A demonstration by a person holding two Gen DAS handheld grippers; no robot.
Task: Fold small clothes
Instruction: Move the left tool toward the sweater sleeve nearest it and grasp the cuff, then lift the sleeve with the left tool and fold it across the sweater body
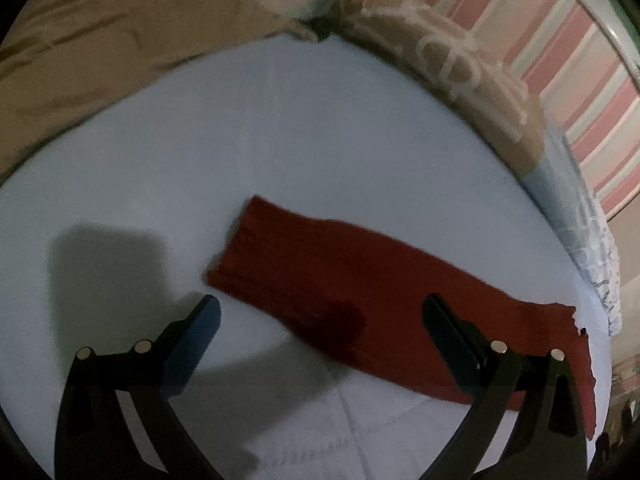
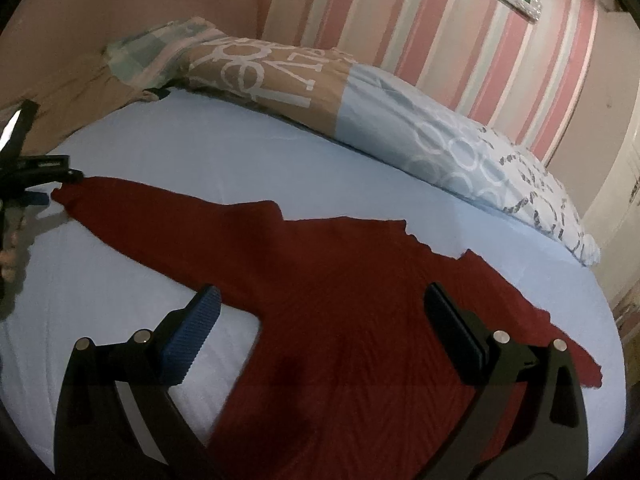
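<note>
A dark red knit sweater (image 2: 340, 300) lies flat on the light blue bed sheet (image 2: 180, 148), one sleeve (image 2: 160, 216) stretched out to the left. My right gripper (image 2: 322, 300) is open above the sweater's body, with both fingers wide apart and nothing between them. In the left wrist view the same sleeve (image 1: 320, 264) runs diagonally across the sheet (image 1: 280, 140). My left gripper (image 1: 322, 312) hovers open over the sleeve's near edge, gripping nothing. The right wrist view also catches the left gripper (image 2: 40, 184) at the far left, by the sleeve's cuff.
Patterned pillows (image 2: 360, 108) line the far side of the bed against a pink striped wall (image 2: 400, 20). A tan blanket (image 1: 100, 48) bunches at the back left. A hand (image 2: 10, 252) shows at the left edge. The bed's edge curves away on the right.
</note>
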